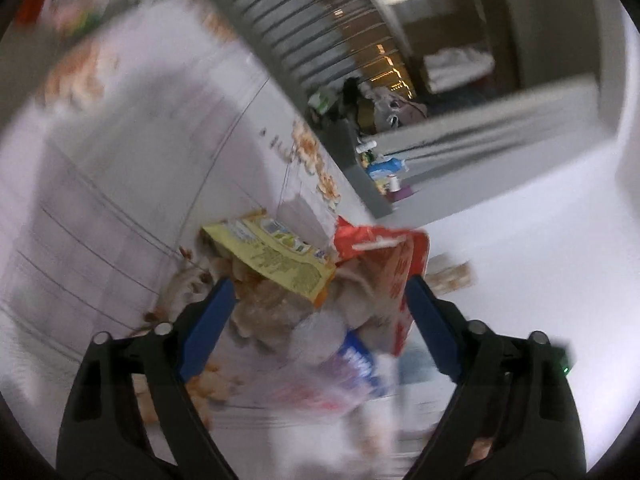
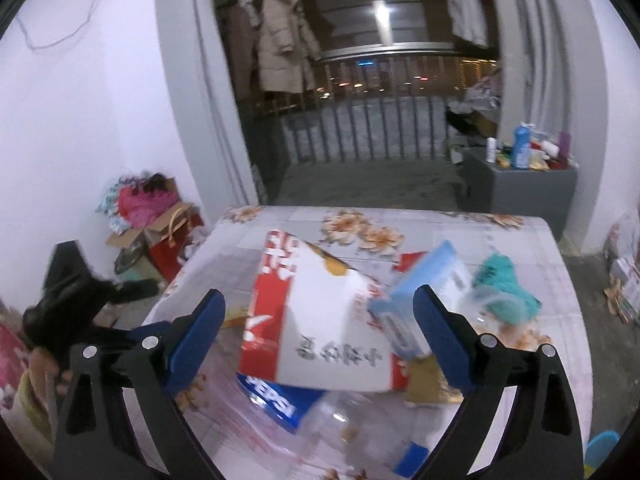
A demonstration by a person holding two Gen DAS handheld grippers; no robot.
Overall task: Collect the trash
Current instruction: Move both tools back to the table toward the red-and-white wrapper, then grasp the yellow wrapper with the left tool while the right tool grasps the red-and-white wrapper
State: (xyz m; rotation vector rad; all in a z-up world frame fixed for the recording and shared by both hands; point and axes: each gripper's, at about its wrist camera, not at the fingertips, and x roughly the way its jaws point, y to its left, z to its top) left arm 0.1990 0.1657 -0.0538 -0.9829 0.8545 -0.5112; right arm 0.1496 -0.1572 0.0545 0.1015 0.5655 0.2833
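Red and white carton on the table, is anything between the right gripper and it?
Nothing visible. The red and white carton lies straight ahead of the open right gripper, on top of the pile; a light blue box leans beside it.

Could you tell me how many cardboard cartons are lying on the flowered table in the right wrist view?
2. A red-and-white carton lies mid-table, and a light blue carton leans against its right side. Others may be hidden under the pile.

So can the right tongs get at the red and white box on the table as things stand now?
Probably yes. The right tongs are open, and the red and white box lies on top of the pile, in line with their gap, with nothing over it.
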